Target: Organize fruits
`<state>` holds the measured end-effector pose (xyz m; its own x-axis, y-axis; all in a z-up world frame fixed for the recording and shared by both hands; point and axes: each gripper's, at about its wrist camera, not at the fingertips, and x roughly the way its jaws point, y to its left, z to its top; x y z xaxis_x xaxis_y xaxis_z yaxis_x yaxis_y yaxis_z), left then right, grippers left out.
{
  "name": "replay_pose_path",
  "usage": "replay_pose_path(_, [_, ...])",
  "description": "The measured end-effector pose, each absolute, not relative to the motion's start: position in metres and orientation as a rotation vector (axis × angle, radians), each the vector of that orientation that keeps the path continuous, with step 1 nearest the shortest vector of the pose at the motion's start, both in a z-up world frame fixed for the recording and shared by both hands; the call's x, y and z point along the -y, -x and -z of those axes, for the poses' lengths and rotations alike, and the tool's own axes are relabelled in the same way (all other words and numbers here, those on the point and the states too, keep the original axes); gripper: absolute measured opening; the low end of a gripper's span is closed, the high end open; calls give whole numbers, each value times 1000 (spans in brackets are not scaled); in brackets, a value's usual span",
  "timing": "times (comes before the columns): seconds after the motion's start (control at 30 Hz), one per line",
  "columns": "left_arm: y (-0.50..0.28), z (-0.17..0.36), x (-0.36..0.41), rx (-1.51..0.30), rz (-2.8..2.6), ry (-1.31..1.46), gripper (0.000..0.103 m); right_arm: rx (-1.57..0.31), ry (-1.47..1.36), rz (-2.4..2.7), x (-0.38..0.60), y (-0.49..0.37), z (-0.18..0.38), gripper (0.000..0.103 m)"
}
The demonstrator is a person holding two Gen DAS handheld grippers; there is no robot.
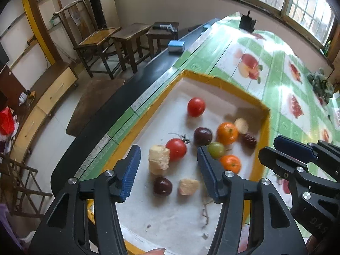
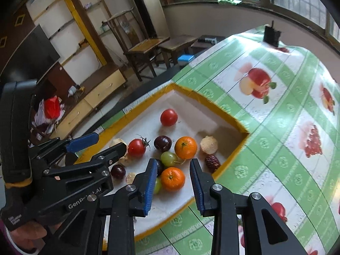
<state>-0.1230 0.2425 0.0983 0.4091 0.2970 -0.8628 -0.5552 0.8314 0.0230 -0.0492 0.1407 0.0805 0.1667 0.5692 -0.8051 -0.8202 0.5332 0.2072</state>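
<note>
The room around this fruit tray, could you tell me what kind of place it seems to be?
Probably a lived-in home room, not a lab: a fruit-print tablecloth on the table, wooden chairs against the wall, and a low drawer cabinet with clutter beside it.

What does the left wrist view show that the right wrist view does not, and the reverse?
Only the left wrist view: a twig on the tray floor near the camera, and a dark green heap at the table's far right.

Only the right wrist view: a second grape, behind the right gripper's left finger, and the hand holding the left gripper.

Both: the tray, two tomatoes, two oranges, a green grape, a date, the blue box, and both grippers open. In the left view they are at and.
</note>
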Motion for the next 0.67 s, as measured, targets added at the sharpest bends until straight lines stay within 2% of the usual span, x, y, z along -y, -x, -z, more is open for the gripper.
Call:
replay_pose_path(0.3, [120,-117,-217,-981,-530,284,56,-960,285,-988,-106,54,-100,33])
replay_pose_path(0.67, [116,-118,-189,-961,-512,254,56,-982,269,-968,-79,53,-95,33])
